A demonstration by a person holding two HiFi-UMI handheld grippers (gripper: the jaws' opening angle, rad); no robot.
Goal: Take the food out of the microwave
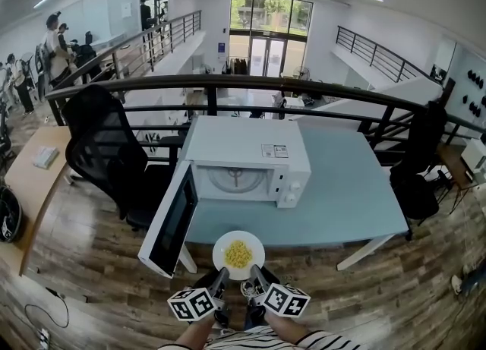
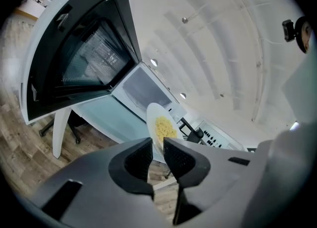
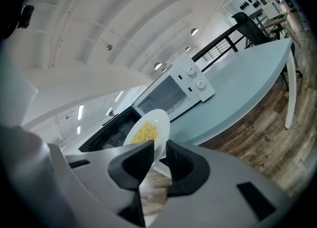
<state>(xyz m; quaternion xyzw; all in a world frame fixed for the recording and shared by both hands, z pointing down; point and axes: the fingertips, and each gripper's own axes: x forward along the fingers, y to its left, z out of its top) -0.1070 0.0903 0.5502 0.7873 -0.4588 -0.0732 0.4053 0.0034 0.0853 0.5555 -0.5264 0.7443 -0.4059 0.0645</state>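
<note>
A white plate [image 1: 238, 253] of yellow food hangs in the air just off the near edge of the pale blue table [image 1: 357, 189], in front of the white microwave [image 1: 247, 160]. The microwave's door [image 1: 171, 223] is swung open to the left, and only the turntable shows inside. My left gripper [image 1: 222, 272] pinches the plate's near-left rim and my right gripper [image 1: 257, 271] pinches its near-right rim. In the left gripper view the plate [image 2: 161, 128] stands edge-on between the left gripper's [image 2: 157, 155] pads. In the right gripper view the plate's [image 3: 146, 132] rim sits in the right gripper [image 3: 159, 158].
A black office chair [image 1: 106, 151] stands left of the table, close to the open door. Behind the table runs a black railing [image 1: 228, 83]. A wooden desk [image 1: 30, 181] is at the far left, and another dark chair [image 1: 414, 181] at the right.
</note>
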